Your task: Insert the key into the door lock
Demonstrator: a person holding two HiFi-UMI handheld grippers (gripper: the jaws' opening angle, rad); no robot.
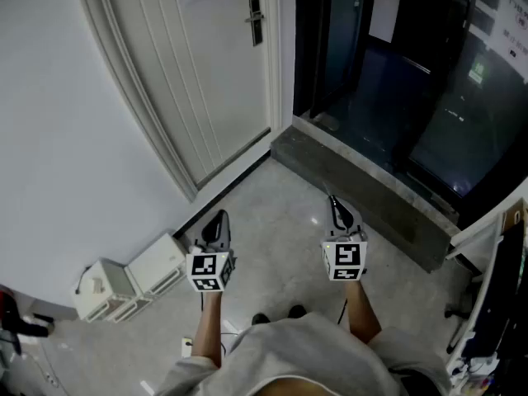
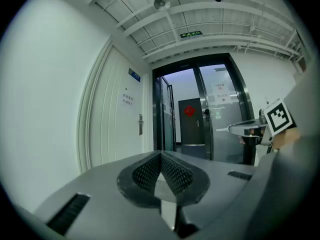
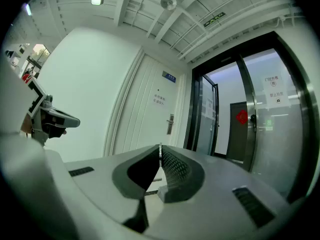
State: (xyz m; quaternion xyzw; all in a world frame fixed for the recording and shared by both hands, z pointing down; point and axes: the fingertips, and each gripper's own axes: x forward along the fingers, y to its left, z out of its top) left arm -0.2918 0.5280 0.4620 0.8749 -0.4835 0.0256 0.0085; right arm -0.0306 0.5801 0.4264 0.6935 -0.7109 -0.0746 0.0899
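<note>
At the jaw tips of the right gripper [image 1: 334,205], a thin silvery metal key [image 3: 159,150] is sitting edge-on, and the jaws are clamping it firmly. The left gripper [image 1: 219,218] is carrying nothing, its jaws pressing together at the tips. Both grippers are pointing level, side by side, above the grey concrete floor [image 1: 280,221].

The white panelled door [image 1: 190,81] is standing closed at the upper left of the head view. Its dark rectangular metal lock plate [image 1: 256,19], which has a lever handle, is sitting near the door's right edge and is well apart from the key. Dark glass doors [image 1: 396,73] are standing to the right of the white door, behind a grey stone threshold [image 1: 363,196]. Two white plastic boxes [image 1: 132,283] are resting on the floor against the wall, near the left gripper.
</note>
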